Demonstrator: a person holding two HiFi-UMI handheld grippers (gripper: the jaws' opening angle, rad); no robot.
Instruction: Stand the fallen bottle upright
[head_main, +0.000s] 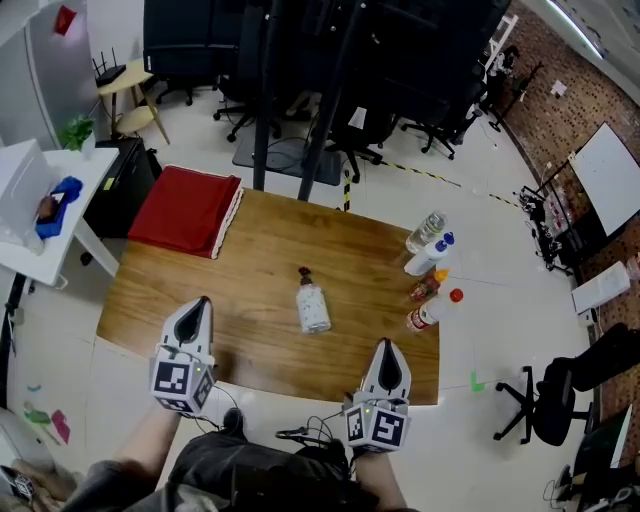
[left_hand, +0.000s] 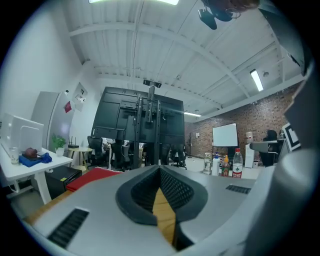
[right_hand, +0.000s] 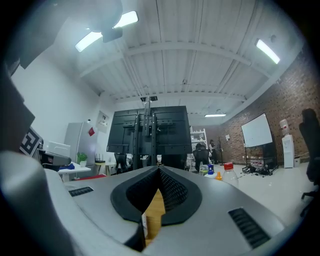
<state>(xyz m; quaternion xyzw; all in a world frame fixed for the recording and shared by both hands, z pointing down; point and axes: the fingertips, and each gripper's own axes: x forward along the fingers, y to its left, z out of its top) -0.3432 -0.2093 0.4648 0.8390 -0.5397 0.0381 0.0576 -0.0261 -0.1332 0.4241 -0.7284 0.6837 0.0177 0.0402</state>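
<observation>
Bottle (head_main: 312, 306) first: it lies on its side near the middle of the desk (head_main: 260, 250), a pale body with a dark pump top that points toward the desk's far edge. Nothing touches it, and bare wood shows all round it.

My left hand-held gripper (head_main: 203, 303) sits over the near-left part of the desk, with its marker cube just at the near edge. In the left gripper view its jaws are clenched, with the tips meeting. Only a narrow wedge of desk wood shows lower down between the dark pads (left_hand: 175, 192), and it grasps nothing.

My right hand-held gripper (head_main: 387, 347) is at the desk's near edge toward the right corner. Its jaws are clenched too, and the right gripper view shows the tips together and nothing grasped. Both grippers point across the desk toward its far side, and the bottle lies well apart from both tips, farther in on the desk.

A folded red cloth (head_main: 185, 210) covers the desk's far-left corner and hangs over the edge. Along the desk's right edge stands a loose row of four upright bottles: a clear one (head_main: 425, 232), a white one with a blue cap (head_main: 428, 257), a small orange-capped one (head_main: 427, 287) and a red-capped one (head_main: 432, 311). Beyond the desk's far edge rises a black frame (head_main: 320, 60), with office chairs (head_main: 545, 405) on the floor around the desk.
</observation>
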